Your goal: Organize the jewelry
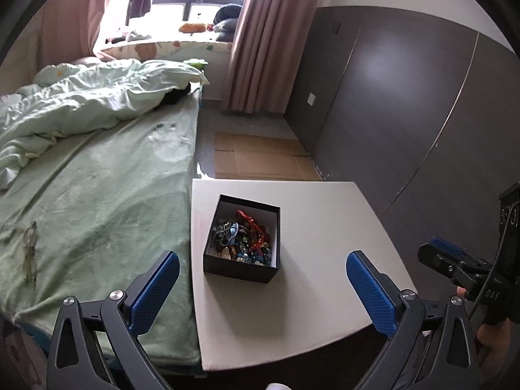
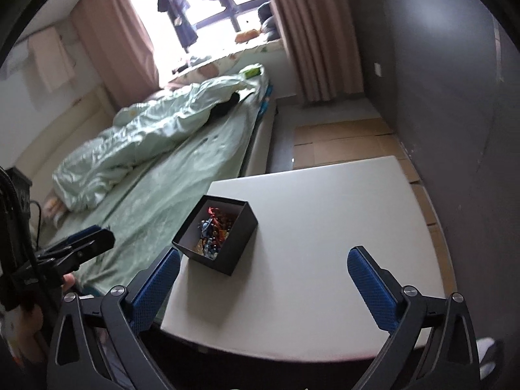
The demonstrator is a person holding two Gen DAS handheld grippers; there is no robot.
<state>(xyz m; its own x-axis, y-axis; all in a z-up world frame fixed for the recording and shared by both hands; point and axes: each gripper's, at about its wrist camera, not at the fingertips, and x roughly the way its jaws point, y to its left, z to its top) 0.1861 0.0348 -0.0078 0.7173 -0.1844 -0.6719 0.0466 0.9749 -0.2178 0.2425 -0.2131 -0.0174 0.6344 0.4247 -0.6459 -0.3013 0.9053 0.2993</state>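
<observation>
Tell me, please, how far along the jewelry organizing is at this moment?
Nothing looks sorted yet: the jewelry lies in one tangled heap inside the black box on the white table. Nothing is in hand; the left gripper and the right gripper are both open and empty, short of the box. All picking and separating is left.

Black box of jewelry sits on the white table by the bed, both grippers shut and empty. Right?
Not quite: both grippers are open, not shut. The left gripper and right gripper show jaws spread wide in their own wrist views. The black box of jewelry does sit on the white table.
</observation>
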